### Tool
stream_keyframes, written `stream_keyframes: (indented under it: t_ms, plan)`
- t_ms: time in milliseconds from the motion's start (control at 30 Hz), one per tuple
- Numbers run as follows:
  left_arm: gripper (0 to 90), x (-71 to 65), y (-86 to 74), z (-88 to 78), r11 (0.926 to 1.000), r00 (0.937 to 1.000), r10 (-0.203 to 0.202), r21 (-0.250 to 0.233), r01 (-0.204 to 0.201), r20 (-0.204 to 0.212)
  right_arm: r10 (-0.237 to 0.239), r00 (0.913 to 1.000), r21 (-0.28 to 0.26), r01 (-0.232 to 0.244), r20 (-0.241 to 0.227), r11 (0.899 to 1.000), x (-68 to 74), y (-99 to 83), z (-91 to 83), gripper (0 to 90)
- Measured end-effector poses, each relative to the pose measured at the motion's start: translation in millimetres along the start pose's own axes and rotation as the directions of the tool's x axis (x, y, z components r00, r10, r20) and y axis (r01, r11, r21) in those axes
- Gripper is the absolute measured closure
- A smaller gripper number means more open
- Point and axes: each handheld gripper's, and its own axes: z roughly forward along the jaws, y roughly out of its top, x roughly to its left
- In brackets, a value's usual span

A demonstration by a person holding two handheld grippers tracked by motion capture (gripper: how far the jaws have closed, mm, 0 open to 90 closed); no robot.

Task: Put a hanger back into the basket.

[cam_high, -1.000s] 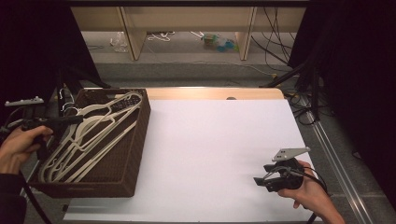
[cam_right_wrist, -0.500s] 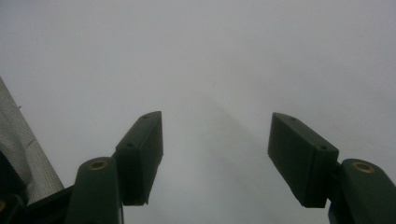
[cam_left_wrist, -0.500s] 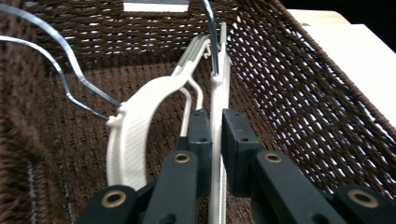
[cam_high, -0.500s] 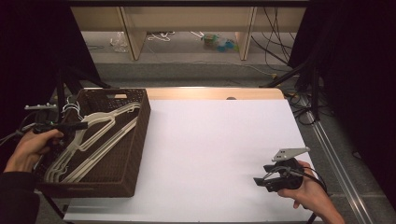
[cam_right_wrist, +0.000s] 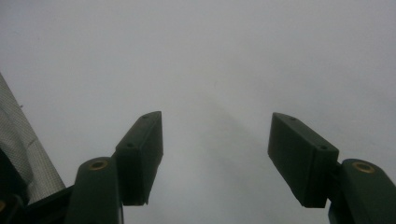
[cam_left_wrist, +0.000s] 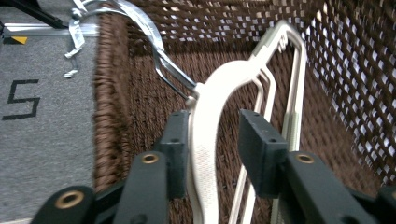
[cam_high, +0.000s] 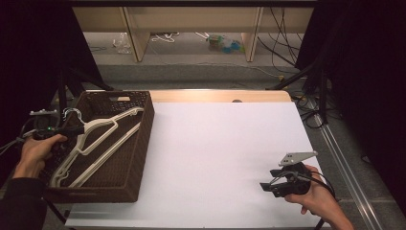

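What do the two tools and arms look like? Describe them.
Both are black two-jaw tools with flat rectangular pads and brass-coloured rivets at the joints. The right tool carries a grey three-cornered plate on top and trails a black cable. The left tool has a dark sleeve behind it.

The basket (cam_high: 139,143) sat at the left of the frame, on the left end of the surface (cam_high: 215,158). The hangers (cam_high: 95,143) lay inside it, stacked slantwise, hooks toward the upper left. Your left gripper (cam_high: 72,130) reached into the basket from its left side, and the neck of the top hanger (cam_left_wrist: 205,140) ran between its jaws, against the left one and clear of the right. Your right gripper (cam_high: 269,186) rested at the lower right of the frame, on the surface, well apart from the basket. Behind the surface, at the top of the frame, stood a low shelf (cam_high: 191,19) on the floor.
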Motion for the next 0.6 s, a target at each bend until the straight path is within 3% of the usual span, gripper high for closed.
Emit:
stream_keyframes:
  t_ms: [200, 300, 333, 367, 433, 533, 600]
  plan:
    - [56.4, -3.8, -1.5, -12.2, 0.9991, 0.9997, -0.007, -0.041, 0.008, 0.023, 0.009, 1.0000, 0.007, -0.009, -0.002, 1.000, 1.1, 0.2, 0.4, 36.7]
    - [52.4, -11.9, 0.3, -20.6, 0.9976, 0.9987, 0.051, -0.048, -0.051, -0.004, 0.006, 1.0000, 0.003, -0.006, -0.001, 1.000, 1.1, 0.5, 0.4, 36.7]
    - [50.0, -15.7, 1.5, -24.6, 0.9965, 0.9982, 0.059, -0.059, -0.059, -0.003, -0.021, 0.9998, -0.008, 0.021, 0.005, 1.000, -0.1, 0.2, 1.3, 36.6]
    - [48.4, -19.3, 2.7, -29.3, 0.9951, 0.9983, 0.056, -0.081, -0.055, 0.013, 0.000, 1.0000, -0.004, 0.000, -0.002, 1.000, 1.5, 0.9, 0.4, 36.6]
    - [46.9, -27.7, 4.7, -40.1, 0.9893, 0.9973, 0.071, -0.129, -0.067, 0.022, -0.004, 1.0000, -0.021, 0.004, 0.001, 1.000, 1.7, 0.9, 1.1, 36.2]
    - [42.5, -37.5, 5.1, -51.6, 0.9831, 0.9937, 0.112, -0.145, -0.112, -0.006, -0.008, 1.0000, -0.020, 0.008, 0.005, 1.000, 1.1, 1.3, 0.3, 36.0]
    - [40.5, -44.4, 3.7, -57.5, 0.9782, 0.9902, 0.139, -0.156, -0.138, 0.000, -0.007, 1.0000, -0.021, 0.007, 0.004, 1.000, 1.4, 1.6, -0.1, 35.8]
